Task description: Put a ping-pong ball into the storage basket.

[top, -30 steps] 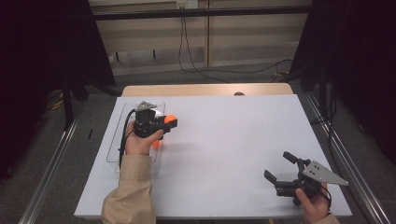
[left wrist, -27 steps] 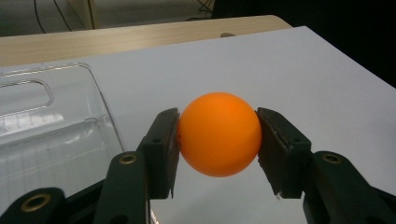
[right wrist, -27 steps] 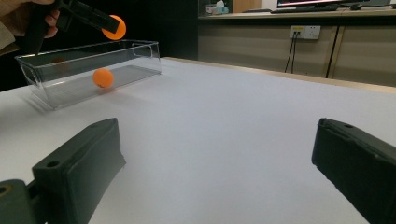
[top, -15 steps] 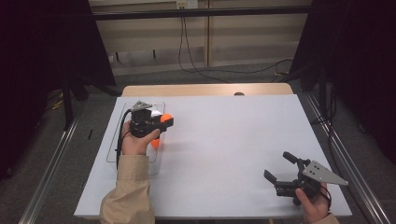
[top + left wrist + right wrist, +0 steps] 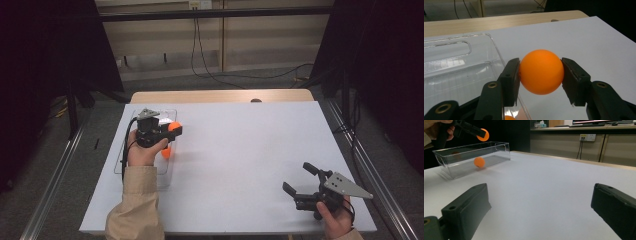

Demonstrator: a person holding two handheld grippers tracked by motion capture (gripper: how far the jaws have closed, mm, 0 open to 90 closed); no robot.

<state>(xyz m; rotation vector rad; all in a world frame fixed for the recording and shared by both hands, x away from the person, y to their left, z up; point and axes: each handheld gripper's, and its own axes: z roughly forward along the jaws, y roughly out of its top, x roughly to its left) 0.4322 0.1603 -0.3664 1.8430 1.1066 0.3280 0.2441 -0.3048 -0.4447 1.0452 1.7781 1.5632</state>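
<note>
Orange ball pinched, lifted above clear bin.
Left gripper fingers clamped on ball at 9 o'clock of surface; second ball inside bin. Right gripper at 5 o'clock, fingers spread wide, holding nothing.

My left gripper sits at the table's left side, above the right wall of the box, with 1 ball between its jaws. Another ball lies in the box below. My right gripper is well apart, near the right front corner.
</note>
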